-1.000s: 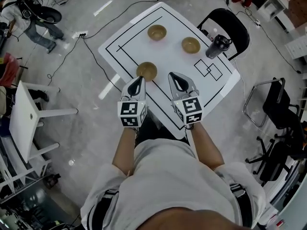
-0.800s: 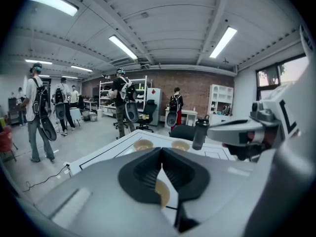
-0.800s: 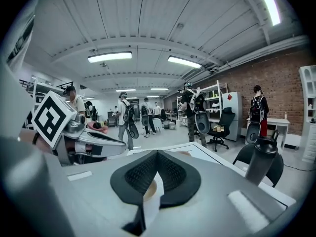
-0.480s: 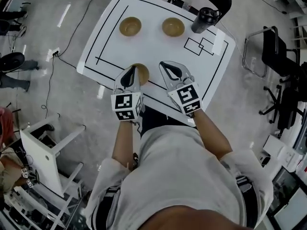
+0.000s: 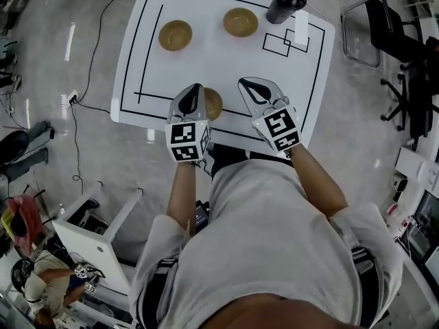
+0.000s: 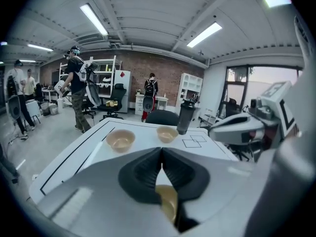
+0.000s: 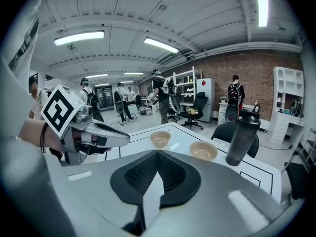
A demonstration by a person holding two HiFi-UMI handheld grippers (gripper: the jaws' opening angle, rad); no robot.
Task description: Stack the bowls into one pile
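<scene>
Three tan bowls stand apart on the white table. Two are at the far side, the left one and the right one. The third bowl sits near the front edge, partly hidden by my left gripper, which hangs over its left side, shut and holding nothing. My right gripper is to the right of that bowl, also shut and empty.
A black shaker bottle stands at the table's far right, by small outlined squares. Black chairs stand to the right, a white stool on the floor at the left, cables on the floor. People stand in the background.
Both grippers have moved forward over the table's front edge. The left one, earlier short of the near bowl, now covers its left side. The bowls have not moved.
</scene>
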